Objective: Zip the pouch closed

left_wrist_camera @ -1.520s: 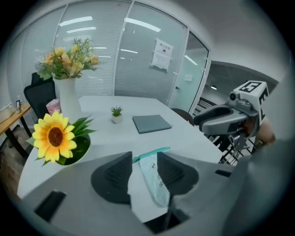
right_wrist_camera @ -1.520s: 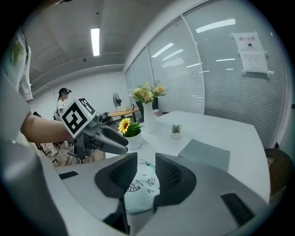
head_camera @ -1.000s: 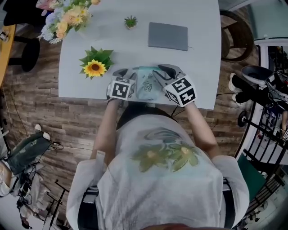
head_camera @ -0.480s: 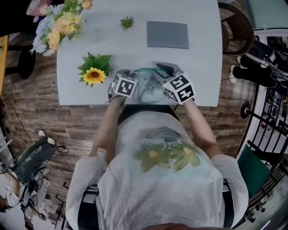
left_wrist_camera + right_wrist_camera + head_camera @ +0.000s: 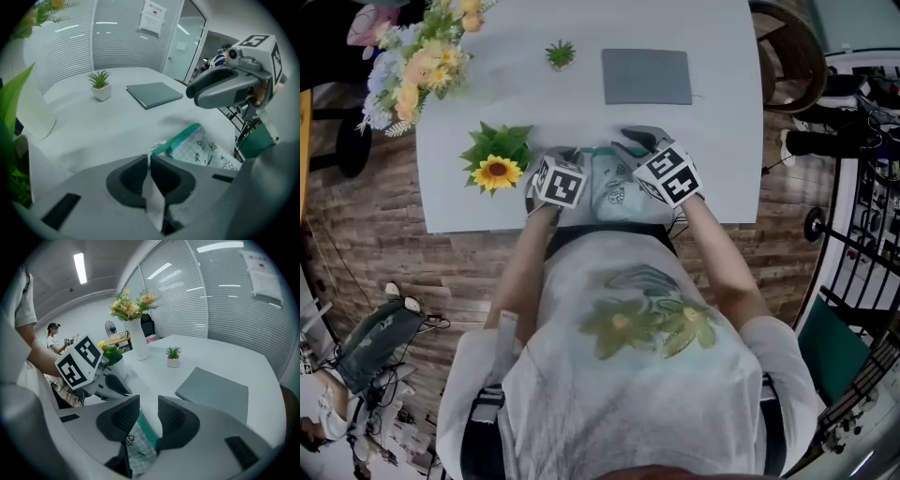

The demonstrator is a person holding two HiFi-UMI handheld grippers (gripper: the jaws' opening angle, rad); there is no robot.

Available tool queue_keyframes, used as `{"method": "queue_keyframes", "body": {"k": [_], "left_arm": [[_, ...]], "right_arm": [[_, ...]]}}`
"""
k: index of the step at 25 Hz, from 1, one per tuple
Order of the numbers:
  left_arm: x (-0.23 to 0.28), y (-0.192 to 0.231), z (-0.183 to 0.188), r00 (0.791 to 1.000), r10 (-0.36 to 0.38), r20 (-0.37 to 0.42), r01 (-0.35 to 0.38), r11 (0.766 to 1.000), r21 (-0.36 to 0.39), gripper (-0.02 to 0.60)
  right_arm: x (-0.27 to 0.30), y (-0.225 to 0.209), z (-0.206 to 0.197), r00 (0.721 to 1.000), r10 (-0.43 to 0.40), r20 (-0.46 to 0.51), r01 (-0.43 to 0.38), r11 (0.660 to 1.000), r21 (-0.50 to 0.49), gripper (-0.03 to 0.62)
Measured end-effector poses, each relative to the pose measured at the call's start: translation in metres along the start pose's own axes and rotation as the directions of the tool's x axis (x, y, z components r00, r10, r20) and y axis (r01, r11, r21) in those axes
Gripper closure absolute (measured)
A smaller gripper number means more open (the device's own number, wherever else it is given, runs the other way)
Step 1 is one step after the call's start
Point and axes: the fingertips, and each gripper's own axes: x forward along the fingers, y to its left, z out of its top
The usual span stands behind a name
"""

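Pinching the pouch (image 5: 206, 149) corner, the just-closed left gripper (image 5: 149, 161); zipper edge between parted jaws of the right gripper (image 5: 148, 405).

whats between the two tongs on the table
The pouch, seen in the head view. The left tongs have just closed on its end; the right tongs stand open over its teal zipper edge.

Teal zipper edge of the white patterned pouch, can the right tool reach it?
Probably yes: the right tool has open jaws astride the teal zipper edge of the white patterned pouch, nothing blocking.
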Motion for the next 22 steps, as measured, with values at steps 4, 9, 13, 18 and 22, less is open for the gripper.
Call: {"method": "queue_keyframes", "body": {"k": [4,9,13,18,22], "left_arm": [[-0.001,-0.003,0.016,1.000,-0.002,0.027,0.001,0.999,0.033,0.554],[-0.001,-0.006,0.041,0.998,0.003,0.066,-0.011,0.992,0.122,0.554],[0.003,-0.009,0.047,0.999,-0.003,0.049,-0.006,0.983,0.183,0.554],[0.005,-0.013,0.043,0.999,-0.020,0.038,0.012,0.981,0.194,0.554],[0.005,-0.013,0.044,0.999,-0.025,0.040,0.017,0.981,0.191,0.554]], "right_arm": [[0.011,-0.003,-0.007,0.998,0.024,-0.057,-0.029,0.996,-0.081,0.480],[0.026,-0.012,-0.014,0.992,0.033,-0.124,-0.056,0.981,-0.187,0.480],[0.039,-0.017,-0.008,0.990,0.056,-0.129,-0.075,0.986,-0.148,0.480],[0.062,-0.017,-0.003,0.981,0.128,-0.145,-0.135,0.990,-0.040,0.480],[0.075,-0.015,-0.012,0.965,0.169,-0.203,-0.175,0.984,-0.014,0.480]]}}
